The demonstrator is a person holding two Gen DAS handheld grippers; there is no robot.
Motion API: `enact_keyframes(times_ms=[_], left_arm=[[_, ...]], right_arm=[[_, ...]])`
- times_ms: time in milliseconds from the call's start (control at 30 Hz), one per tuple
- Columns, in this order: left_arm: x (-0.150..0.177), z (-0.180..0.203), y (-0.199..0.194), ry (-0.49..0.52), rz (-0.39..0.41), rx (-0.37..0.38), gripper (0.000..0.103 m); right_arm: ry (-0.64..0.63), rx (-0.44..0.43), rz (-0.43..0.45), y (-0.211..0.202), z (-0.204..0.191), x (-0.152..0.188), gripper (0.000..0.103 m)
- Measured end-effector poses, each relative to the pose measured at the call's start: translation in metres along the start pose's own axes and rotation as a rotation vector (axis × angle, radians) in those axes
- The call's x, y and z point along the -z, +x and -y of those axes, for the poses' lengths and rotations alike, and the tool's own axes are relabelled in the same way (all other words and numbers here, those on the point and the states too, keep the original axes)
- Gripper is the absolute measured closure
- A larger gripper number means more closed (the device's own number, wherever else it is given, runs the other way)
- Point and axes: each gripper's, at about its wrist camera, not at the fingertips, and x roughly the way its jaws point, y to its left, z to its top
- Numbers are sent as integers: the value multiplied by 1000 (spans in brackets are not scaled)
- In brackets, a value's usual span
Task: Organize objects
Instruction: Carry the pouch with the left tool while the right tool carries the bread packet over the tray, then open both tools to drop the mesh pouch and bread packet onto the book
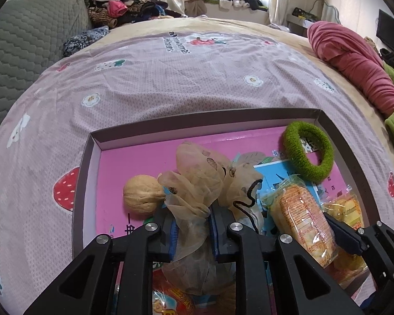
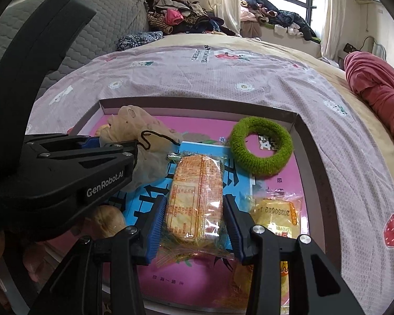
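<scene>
Inside the shallow grey-walled, pink-floored cardboard tray [image 2: 312, 141] on the bed, I see everything gathered already: a tan walnut [image 1: 143, 197], a fuzzy green knitted ring [image 2: 261, 147] and a yellow snack packet [image 2: 277, 216]. My left hand-held gripper [image 1: 191, 232] pinches the crumpled beige gauze scrunchie [image 1: 201, 173]; my right hand-held gripper [image 2: 195, 232] clamps the clear-wrapped orange cracker pack [image 2: 194, 202]. Arranging them neatly, I judge, remains.
</scene>
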Motion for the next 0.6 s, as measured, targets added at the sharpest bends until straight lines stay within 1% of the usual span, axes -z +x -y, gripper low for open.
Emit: enact_keyframes(times_ms=[267,467,600], left_arm=[[1,0,4,6,-9,-2,81],[2,1,3,8,-9,-10,74],[3,-1,0,5,-5,-17,67]], right_arm=[[-2,4,-10,3,-1,1,59],[-10,10,-20,3,-3,1,59],[-10,9,-23,3,-4,1,58]])
